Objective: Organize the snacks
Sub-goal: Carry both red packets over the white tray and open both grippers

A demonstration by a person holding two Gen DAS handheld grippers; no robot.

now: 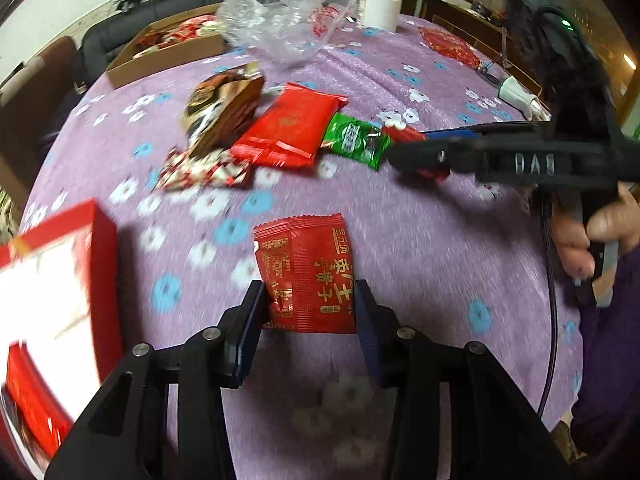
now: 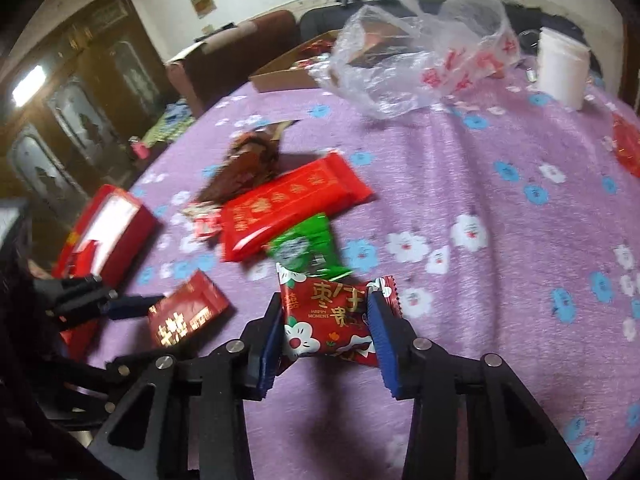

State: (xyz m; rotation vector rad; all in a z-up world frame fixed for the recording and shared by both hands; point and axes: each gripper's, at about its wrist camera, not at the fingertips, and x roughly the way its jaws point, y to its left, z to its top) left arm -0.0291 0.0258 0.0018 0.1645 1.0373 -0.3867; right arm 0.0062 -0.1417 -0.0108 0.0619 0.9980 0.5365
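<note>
1. Here, the left gripper [image 1: 308, 312] clamps a flat red foil snack packet [image 1: 306, 272] between its pads.
2. The right gripper [image 2: 326, 332] clamps a red flower-printed candy packet [image 2: 332, 320], just before a green wrapper [image 2: 306, 244].

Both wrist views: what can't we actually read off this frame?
- Cardboard box contents: left wrist view, far and blurred; in the right wrist view the plastic bag covers it.
- Red box: left wrist view, motion-blurred, cut by the frame edge.
- Snack under the brown packet: mostly covered.
- Floral red packet in the right gripper: lower edge hidden by the fingers.
</note>
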